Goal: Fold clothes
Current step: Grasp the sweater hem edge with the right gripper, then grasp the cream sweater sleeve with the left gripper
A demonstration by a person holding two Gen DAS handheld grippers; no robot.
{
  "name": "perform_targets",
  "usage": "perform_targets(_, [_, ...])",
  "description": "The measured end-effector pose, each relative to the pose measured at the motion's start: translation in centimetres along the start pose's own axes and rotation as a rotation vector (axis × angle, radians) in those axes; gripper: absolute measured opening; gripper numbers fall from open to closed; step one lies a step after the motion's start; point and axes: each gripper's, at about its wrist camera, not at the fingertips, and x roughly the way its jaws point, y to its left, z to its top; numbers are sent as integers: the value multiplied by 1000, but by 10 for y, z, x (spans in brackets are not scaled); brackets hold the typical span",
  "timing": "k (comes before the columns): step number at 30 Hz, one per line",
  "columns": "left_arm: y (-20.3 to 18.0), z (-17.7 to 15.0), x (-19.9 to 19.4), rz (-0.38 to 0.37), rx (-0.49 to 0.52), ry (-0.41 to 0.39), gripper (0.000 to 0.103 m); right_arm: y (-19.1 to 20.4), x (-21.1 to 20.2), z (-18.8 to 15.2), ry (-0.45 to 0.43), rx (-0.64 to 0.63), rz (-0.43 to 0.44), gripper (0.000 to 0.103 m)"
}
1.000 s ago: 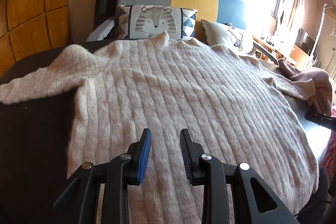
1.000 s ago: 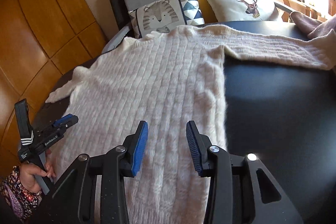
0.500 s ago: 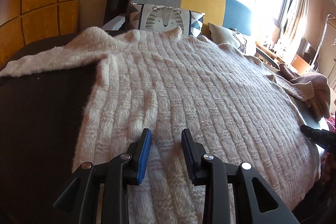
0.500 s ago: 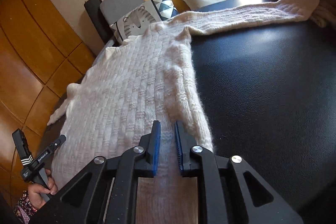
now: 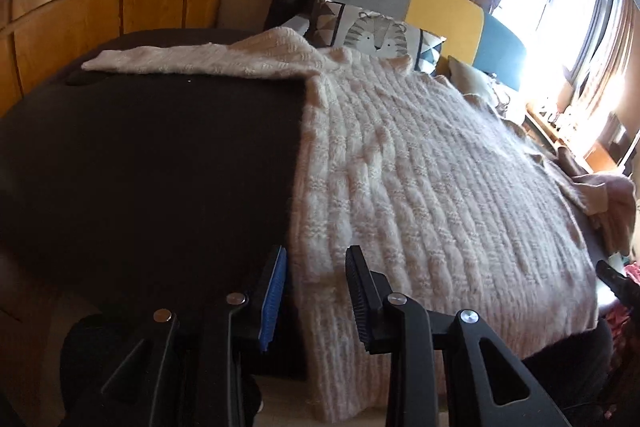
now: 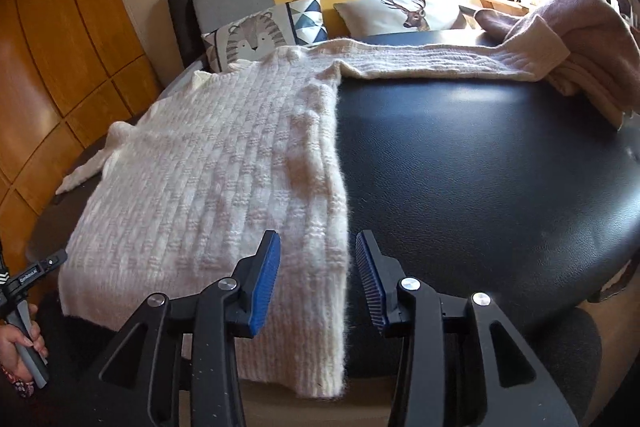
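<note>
Jaws: both mine parted, empty, straddling sweater (image 6: 224,163) hem corners | right pair just reopened | risk: pinching one knit layer; hem slides off surface (image 6: 480,167)

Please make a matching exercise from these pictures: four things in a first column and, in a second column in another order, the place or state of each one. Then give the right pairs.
Things:
1. sweater
2. tiger cushion
3. deer cushion
4. pink garment

Places or states:
a. heaped at the table's far right edge
b. spread flat on the black table, sleeves out
c. against the sofa's grey and yellow back
d. against the sofa's blue back

Pairs: 1-b, 2-c, 3-d, 4-a
</note>
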Motion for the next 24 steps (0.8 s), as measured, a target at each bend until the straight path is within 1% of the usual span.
perform_targets(2, [6, -1, 1, -7, -29, 6, 31, -7, 2, -2, 31, 22, -6, 43])
perform_targets(5, [10, -3, 2, -50, -64, -1, 32, -11, 2, -8, 51, 30, 8, 43])
perform_targets(7, [13, -5, 2, -87, -88, -10, 38, -10, 1, -10, 49, 21, 10, 43])
perform_targets(9, [11, -5, 3, -87, -88, -12, 40, -9, 1, -11, 47, 16, 16, 43])
perform_targets(11, [4, -4, 4, -61, -46, 0, 40, -5, 2, -12, 47, -3, 26, 43])
perform_targets(12, [0, -3, 5, -44, -14, 7, 40, -1, 3, -12, 47, -26, 20, 39])
perform_targets(13, [-5, -2, 6, -25, 20, 12, 40, 1, 4, -13, 47, -40, 21, 23])
perform_targets(14, [-7, -3, 6, -21, 36, 13, 40, 2, 5, -13, 49, -42, 33, 19])
perform_targets(15, [-9, -3, 6, -19, 49, 13, 35, 2, 5, -12, 51, -36, 41, 18])
perform_targets(16, [-10, -3, 6, -28, 51, 14, 29, 0, 5, -12, 51, -19, 44, 13])
perform_targets(17, [-10, -2, 6, -38, 51, 16, 27, -2, 3, -11, 47, 2, 47, 11])
perform_targets(19, [-10, -2, 5, -55, 52, 19, 14, -10, -1, -10, 21, 55, 49, 9])
perform_targets(21, [-10, -1, 5, -60, 60, 22, 12, -19, -4, -10, 0, 100, 32, 9])
perform_targets(24, [-9, -1, 6, -34, 68, 24, 11, -26, 0, -15, 7, 100, 22, 9])
